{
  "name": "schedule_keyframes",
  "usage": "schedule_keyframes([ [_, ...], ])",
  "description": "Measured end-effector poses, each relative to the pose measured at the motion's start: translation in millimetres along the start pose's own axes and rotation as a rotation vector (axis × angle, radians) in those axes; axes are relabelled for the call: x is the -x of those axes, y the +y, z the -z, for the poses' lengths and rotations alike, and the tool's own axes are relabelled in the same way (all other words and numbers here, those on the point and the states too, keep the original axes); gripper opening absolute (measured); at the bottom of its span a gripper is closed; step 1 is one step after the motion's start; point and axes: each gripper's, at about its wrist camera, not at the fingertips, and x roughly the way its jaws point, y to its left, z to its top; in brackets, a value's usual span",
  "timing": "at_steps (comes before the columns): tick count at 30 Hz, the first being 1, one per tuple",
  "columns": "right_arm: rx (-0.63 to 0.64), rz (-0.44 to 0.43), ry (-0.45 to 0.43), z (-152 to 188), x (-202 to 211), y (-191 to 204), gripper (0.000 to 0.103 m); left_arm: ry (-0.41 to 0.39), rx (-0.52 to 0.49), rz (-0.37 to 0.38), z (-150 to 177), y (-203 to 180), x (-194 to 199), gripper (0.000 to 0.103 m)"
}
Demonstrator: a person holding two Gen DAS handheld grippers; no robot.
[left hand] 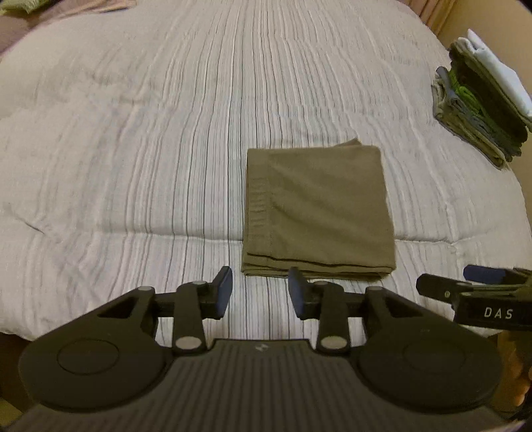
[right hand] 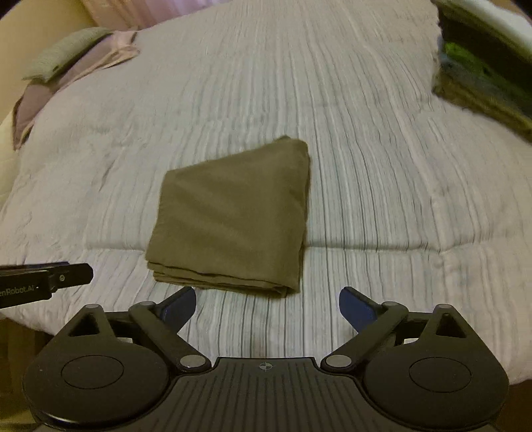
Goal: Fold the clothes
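A folded olive cloth (left hand: 317,209) lies flat on the striped bed cover (left hand: 133,133), just ahead of both tools, the left tool (left hand: 260,292) partly spread and the right tool (right hand: 267,307) spread wide, neither touching it or holding anything.

A bed's striped grey-white quilt (left hand: 166,133) fills the view under dim warm light, beige wall (left hand: 465,20) behind.
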Motion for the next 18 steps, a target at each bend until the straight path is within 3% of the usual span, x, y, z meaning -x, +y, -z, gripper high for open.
schedule_keyframes([
  [18, 0.007, 0.005, 0.053, 9, 25, 31, 0.095, -0.035, -0.086, -0.027, 2, -14, 53, 0.041],
])
